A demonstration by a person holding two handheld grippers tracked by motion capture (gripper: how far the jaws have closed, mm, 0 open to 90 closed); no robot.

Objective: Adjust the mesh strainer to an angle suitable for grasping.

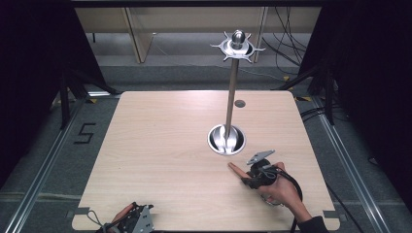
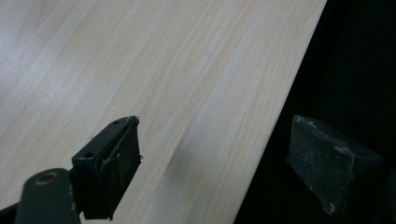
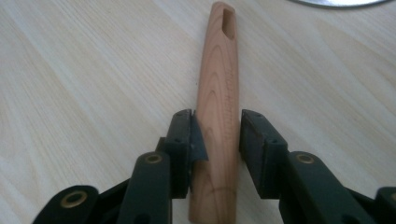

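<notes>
- left gripper [image 1: 138, 219] rests at the table's [image 1: 160, 145] 7 o'clock corner, jaws wide apart and holding nothing; one jaw hangs past the table edge.
- wooden handle [image 3: 217, 107] lies flat on the table toward 4 o'clock, its slotted tip pointing at the stand [image 1: 227, 139].
- right gripper [image 3: 217, 140] straddles the handle with jaws narrow: one pad touches, the other shows a thin gap.
- risk: the smooth, rounded handle may roll or slip out if lifted before both pads bite.
- risk: swinging it up could knock the tall stand just beyond at 12 o'clock.
</notes>
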